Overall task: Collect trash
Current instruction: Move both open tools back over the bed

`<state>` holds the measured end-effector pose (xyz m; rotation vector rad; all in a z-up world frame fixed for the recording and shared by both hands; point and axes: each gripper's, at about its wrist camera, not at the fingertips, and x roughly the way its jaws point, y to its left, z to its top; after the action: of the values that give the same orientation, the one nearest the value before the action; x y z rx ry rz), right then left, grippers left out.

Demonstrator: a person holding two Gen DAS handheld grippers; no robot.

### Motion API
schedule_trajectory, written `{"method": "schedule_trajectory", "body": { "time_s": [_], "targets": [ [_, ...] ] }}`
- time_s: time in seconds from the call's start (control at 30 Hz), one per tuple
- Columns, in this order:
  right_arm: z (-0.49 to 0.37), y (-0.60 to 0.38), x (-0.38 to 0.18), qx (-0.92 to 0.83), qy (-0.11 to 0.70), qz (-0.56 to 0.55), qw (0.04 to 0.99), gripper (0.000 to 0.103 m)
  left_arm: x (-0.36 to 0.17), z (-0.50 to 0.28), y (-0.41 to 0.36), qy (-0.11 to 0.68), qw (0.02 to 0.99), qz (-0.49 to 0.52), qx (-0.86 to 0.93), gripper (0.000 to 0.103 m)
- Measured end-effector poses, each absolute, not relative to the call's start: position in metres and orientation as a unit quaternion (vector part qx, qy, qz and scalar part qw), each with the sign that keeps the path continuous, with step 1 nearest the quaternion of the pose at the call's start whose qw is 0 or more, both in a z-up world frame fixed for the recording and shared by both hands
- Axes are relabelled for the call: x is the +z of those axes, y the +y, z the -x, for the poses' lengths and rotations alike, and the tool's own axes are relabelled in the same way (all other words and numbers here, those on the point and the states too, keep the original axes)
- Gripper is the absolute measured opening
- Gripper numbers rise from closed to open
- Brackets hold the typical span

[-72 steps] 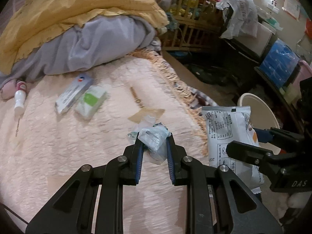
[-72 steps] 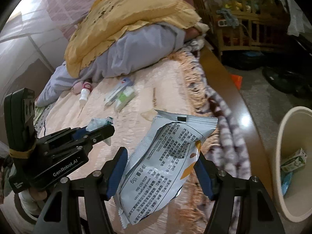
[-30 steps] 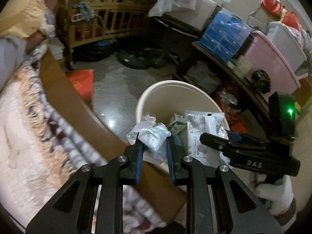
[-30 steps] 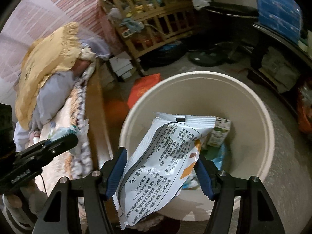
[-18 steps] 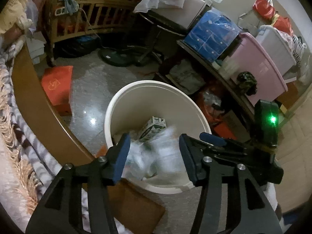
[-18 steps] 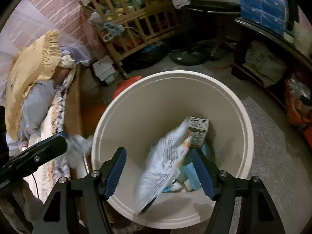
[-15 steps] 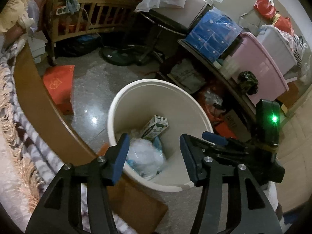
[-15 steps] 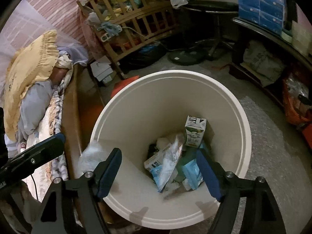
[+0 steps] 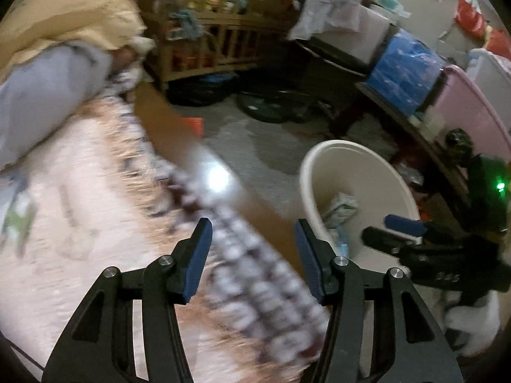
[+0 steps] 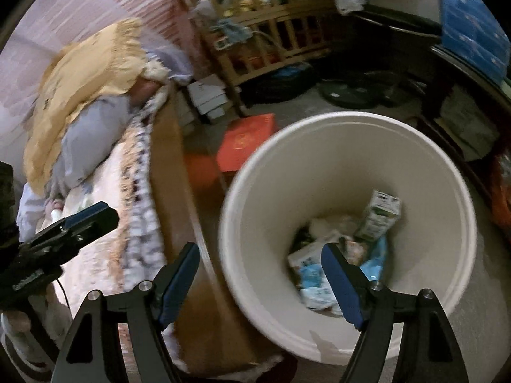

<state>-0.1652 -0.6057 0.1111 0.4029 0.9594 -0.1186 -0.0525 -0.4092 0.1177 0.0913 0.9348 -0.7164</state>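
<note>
Two grippers are in view, both with jaws spread and nothing between the pads. The left gripper (image 9: 250,252) points at the bed (image 9: 80,223) edge, over the fringed blanket (image 9: 249,274); the right gripper (image 10: 260,279) hangs above the bin (image 10: 319,166), its pads straddling the near rim. Judged from this layout, both are empty because their loads are already in the bin, and the left one faces the bed because that is where any remaining trash would lie.

One bin stands on the floor, just beside the wooden bed frame (image 10: 172,172). That position lets trash be carried from mattress to bin with a short swing. Its mouth is wide and uncovered, so items can be dropped from above without aiming.

Trash (image 10: 338,252) location: bottom of the bin. Countable there:
- one small carton (image 10: 380,212), leaning against the far wall;
- one white printed bag, lying flat;
- several blue and white wrappers, too crumpled to count exactly.

On the bed, the left view is blurred. One green-and-white item (image 9: 16,220) shows near the left edge; whether it is trash cannot be told. One red box (image 10: 247,142) lies on the floor beside the bin.
</note>
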Motion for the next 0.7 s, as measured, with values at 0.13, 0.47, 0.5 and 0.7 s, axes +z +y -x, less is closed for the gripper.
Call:
{"method": "schedule_trajectory", "body": {
  "time_s": [0.13, 0.47, 0.5, 0.7],
  "targets": [
    [0.148, -0.575, 0.112, -0.029, 0.463, -0.18, 0.867, 0.076, 0.109, 0.044, -0.374, 0.437, 0.846, -0.052, -0.301, 0.052],
    [0.093, -0.492, 0.11, 0.059, 0.479, -0.17, 0.859, 0.076, 0.094, 0.005, -0.266, 0.453, 0.864, -0.035, -0.218, 0.052],
    [0.086, -0.481, 0.109, 0.066, 0.482, -0.162, 0.859, 0.076, 0.093, -0.002, -0.254, 0.454, 0.866, -0.033, -0.207, 0.052],
    [0.059, -0.433, 0.11, 0.101, 0.491, -0.139, 0.854, 0.076, 0.08, -0.055, -0.183, 0.458, 0.878, -0.046, -0.128, 0.052]
  ]
}}
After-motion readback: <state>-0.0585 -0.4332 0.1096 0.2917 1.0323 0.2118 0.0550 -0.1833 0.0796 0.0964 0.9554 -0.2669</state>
